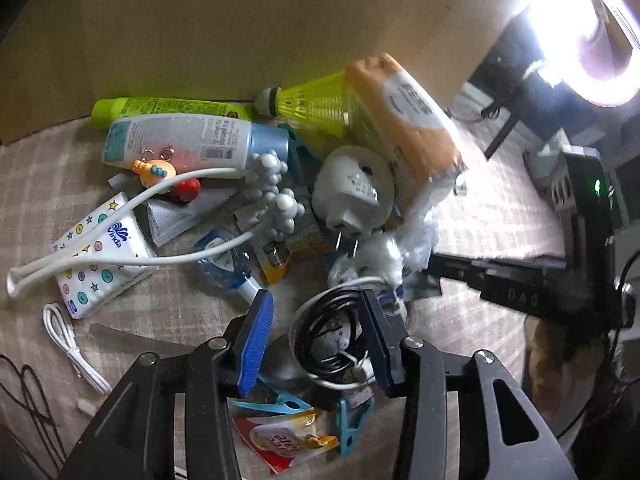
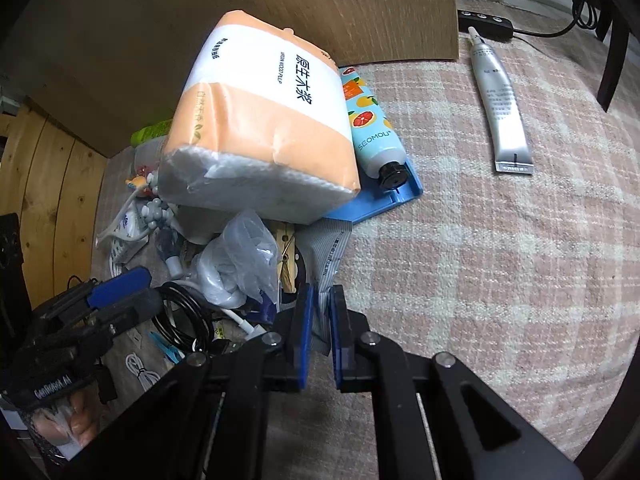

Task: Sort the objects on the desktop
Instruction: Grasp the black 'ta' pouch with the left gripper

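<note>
Two views down onto a plaid cloth (image 2: 500, 280) w/ a heap of desk clutter against a cardboard wall (image 1: 240, 32).

My left gripper (image 1: 316, 336) stands about half open. A black coiled cable (image 1: 332, 340) w/ a white cable looped around it lies between the fingers; the right finger touches the coil, the blue pad of the left finger stands apart from it, so no grip.

My right gripper (image 2: 319, 328) is nearly closed, pinching the edge of a flat grey foil packet (image 2: 326, 256) that lies at the heap's near edge.

In the heap: a big orange-and-white tissue pack (image 2: 264, 120) tilted on top, a yellow shuttlecock (image 1: 308, 100) behind it, a white lotion bottle (image 1: 180, 136) lying flat, a white plug adapter (image 1: 352, 192), a small Vinda tissue packet (image 1: 96, 248) at left, teal clothes pegs (image 1: 352, 420) near my left fingers. A fruit-print tube (image 2: 368, 120) lies on a blue tray (image 2: 400, 196) beside the big pack. A silver tube (image 2: 500, 100) lies well apart on the bare cloth, right of the heap.
</note>
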`<state>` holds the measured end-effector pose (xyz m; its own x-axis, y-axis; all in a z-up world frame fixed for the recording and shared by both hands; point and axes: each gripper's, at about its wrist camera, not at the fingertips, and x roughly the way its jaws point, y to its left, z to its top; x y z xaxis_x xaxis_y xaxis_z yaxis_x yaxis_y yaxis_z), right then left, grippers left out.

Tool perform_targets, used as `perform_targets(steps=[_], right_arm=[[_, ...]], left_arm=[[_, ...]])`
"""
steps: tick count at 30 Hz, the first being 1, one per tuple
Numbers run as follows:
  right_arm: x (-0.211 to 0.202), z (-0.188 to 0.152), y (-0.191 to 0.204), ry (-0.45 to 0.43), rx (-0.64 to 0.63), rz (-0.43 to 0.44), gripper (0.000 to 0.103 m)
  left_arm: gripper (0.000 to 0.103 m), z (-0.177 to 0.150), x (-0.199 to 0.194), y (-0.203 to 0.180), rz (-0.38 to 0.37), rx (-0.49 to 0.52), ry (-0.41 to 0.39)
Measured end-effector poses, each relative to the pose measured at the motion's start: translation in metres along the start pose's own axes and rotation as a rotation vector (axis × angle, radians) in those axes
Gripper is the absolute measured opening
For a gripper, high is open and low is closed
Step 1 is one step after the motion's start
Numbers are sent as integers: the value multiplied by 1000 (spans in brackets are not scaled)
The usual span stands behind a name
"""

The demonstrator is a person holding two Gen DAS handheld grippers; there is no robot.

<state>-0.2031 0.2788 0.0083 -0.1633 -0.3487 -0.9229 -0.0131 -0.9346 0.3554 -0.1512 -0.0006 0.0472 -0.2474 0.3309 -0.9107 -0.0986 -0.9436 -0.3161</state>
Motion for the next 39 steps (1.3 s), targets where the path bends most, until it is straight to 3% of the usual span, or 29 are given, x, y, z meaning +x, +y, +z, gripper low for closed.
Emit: perform_targets(steps=[2, 3, 4, 12, 17, 20, 22, 25, 33, 39], right_arm=[[0, 1, -2, 2, 0, -4, 9], [7, 8, 2, 3, 1, -6, 9], [7, 8, 2, 3, 2, -7, 9], [-2, 3, 2, -12, 2, -7, 8], [-8, -1, 2, -19, 3, 0, 7], [-11, -3, 0, -17, 0, -8, 7], [-12, -4, -1, -16, 1, -7, 7], [-15, -5, -1, -19, -3, -7, 7], [-18, -5, -1, -18, -5, -5, 7], [-21, -5, -3, -18, -2, 3, 7]], left_arm=[[36, -5, 5, -6, 40, 34, 11], [19, -8, 8, -10, 57, 51, 17], [17, -11, 10, -12, 80, 61, 23], [10, -27, -5, -12, 80, 68, -6], [9, -41, -7, -12, 77, 69, -11], [12, -47, -4, -5, 77, 19, -10], [29, -48, -4, 5, 43, -45, -11], [29, -51, -9, 11, 4, -78, -34], [33, -52, 8, -21, 55, 72, 5], [29, -54, 22, -23, 11, 62, 51]])
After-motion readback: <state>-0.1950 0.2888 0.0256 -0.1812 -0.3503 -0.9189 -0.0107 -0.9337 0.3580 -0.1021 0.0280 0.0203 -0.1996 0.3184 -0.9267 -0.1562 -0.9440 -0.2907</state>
